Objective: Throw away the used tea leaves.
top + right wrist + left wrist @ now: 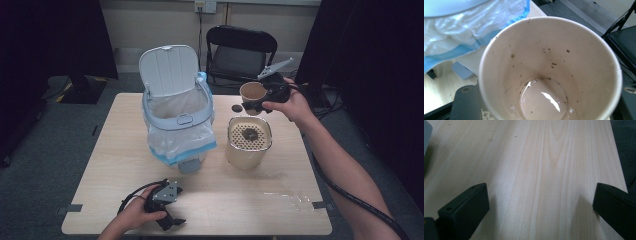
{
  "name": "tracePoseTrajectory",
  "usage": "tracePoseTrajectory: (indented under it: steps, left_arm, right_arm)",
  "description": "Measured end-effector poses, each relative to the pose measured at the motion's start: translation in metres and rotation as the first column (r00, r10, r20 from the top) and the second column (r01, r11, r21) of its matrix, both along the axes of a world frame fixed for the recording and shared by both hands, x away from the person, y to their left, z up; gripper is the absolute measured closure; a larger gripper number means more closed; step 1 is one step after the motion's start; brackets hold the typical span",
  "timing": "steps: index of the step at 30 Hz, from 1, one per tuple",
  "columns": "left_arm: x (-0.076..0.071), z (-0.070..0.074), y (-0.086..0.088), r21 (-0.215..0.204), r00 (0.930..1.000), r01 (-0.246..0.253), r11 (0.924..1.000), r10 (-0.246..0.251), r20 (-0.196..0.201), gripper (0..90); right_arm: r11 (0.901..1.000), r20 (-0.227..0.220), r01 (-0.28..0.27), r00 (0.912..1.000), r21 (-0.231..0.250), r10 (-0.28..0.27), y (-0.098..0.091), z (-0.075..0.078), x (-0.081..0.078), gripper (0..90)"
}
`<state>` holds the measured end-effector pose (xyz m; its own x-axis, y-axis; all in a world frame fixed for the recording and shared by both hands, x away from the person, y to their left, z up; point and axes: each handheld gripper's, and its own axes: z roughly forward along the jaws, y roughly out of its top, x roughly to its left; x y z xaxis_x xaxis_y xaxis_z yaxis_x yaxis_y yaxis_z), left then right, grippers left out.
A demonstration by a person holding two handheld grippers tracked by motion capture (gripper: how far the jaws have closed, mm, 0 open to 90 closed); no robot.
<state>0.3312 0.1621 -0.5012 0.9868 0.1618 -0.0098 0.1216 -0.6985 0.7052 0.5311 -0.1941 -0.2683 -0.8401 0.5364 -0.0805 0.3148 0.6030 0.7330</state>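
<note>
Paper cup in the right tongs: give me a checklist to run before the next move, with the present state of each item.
1. Grip: right tongs shut on the paper cup, held above the table beside the strainer pot. Ok.
2. Cup contents: the right gripper view shows a thin film of liquid and dark specks at the bottom. Not fully empty: not ok.
3. Bin: lid up, bag liner open. Ok.
4. Strainer pot: upright, dark residue on the perforated insert. Ok.
5. Left tongs: open, nothing between them, low over the table's near edge. Ok.
6. Wet patch on the table near the right corner: not ok.
</note>
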Motion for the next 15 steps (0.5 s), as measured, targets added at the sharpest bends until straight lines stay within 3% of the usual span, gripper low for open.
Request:
tracePoseTrajectory:
  steps: [9, 15]
  left_arm:
    - [0.0, 0.0, -0.001, -0.011, 1.0, 0.002, 0.9999, -0.002, 0.001, 0.0]
    - [0.0, 0.0, -0.001, -0.011, 1.0, 0.002, 0.9999, -0.002, 0.001, 0.0]
  right_arm:
    - [0.9992, -0.012, -0.023, 0.9997, 0.034, 0.023, 0.012, 0.013, 0.002, 27.3]
    - [0.9988, -0.019, -0.041, 0.999, 0.029, 0.041, 0.021, 0.022, 0.002, 27.3]
